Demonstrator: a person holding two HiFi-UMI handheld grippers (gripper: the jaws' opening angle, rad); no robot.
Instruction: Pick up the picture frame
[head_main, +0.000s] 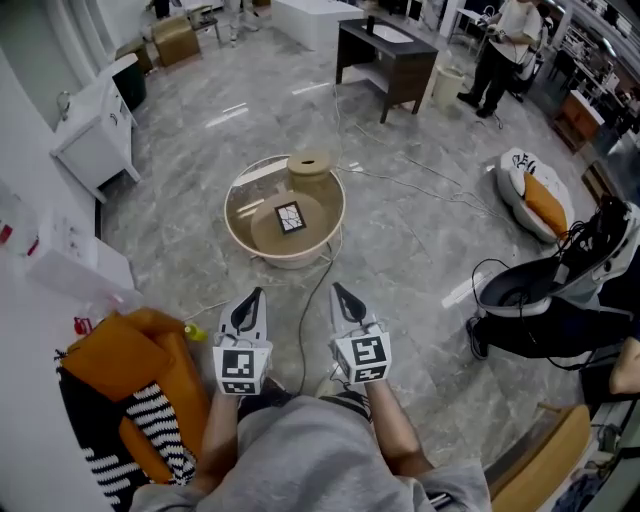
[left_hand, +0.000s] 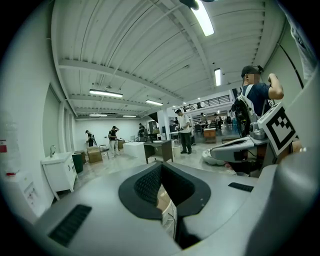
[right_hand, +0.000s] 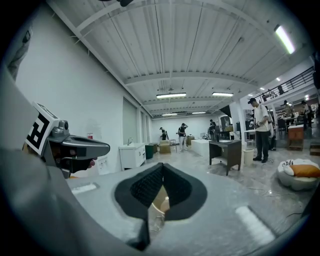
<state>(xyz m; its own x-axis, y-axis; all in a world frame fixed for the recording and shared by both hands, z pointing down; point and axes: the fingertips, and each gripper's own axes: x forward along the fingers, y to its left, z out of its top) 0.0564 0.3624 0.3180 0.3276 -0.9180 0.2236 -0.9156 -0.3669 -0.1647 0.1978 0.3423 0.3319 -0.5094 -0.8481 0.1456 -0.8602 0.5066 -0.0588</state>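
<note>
Jaws clenched empty on left gripper (head_main: 254, 300) and right gripper (head_main: 343, 296), probably because the picture frame (head_main: 290, 217) lies flat on round table (head_main: 238, 232), well ahead.

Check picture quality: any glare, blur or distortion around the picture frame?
Head view: picture frame sharp, round table top reflective, glare streaks on floor. Left gripper view: heavy fisheye, black corners, ceiling lamp blown out. Right gripper view: same fisheye, close foreground soft.
</note>
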